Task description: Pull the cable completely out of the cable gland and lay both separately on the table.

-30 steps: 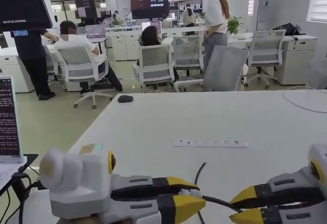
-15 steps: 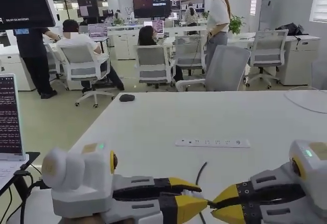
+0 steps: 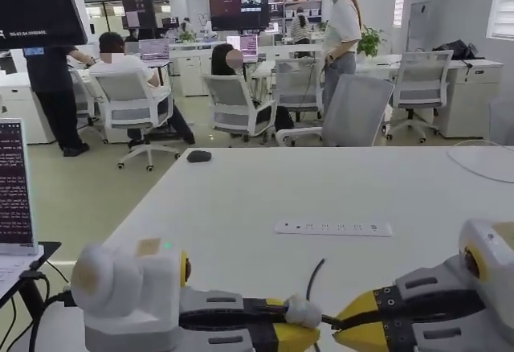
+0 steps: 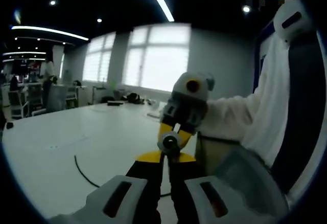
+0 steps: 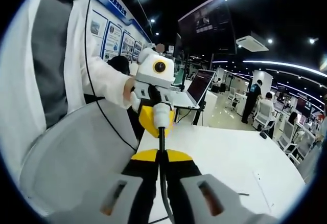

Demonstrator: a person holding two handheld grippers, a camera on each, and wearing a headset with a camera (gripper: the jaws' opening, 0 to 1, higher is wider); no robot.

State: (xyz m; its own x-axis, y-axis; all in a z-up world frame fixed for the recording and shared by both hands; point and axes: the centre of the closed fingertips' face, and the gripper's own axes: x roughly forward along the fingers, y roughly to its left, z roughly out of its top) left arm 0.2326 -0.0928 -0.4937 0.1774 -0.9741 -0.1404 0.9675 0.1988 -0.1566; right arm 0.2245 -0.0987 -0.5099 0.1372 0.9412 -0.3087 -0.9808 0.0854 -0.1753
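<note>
Low in the head view my left gripper [image 3: 301, 329] is shut on a small white cable gland [image 3: 302, 311]. My right gripper [image 3: 341, 326] faces it tip to tip and is shut on the thin black cable [image 3: 316, 270] just beside the gland. The cable's loose end lies on the white table [image 3: 241, 199]. In the left gripper view the gland [image 4: 168, 143] sits at my left gripper [image 4: 164, 156], with the right gripper [image 4: 176, 127] right behind it. In the right gripper view the cable [image 5: 162, 139] runs from my right gripper [image 5: 161, 155] up into the gland [image 5: 161, 112].
A white power strip [image 3: 333, 228] lies on the table beyond the grippers, and a dark mouse [image 3: 198, 156] sits near the far left edge. A screen on a stand [image 3: 14, 183] is off the table's left side. Office chairs [image 3: 353, 111] and people stand behind.
The right gripper has come in from the right until its tips meet the left gripper's. The left gripper has rolled, so the gland now shows on top.
</note>
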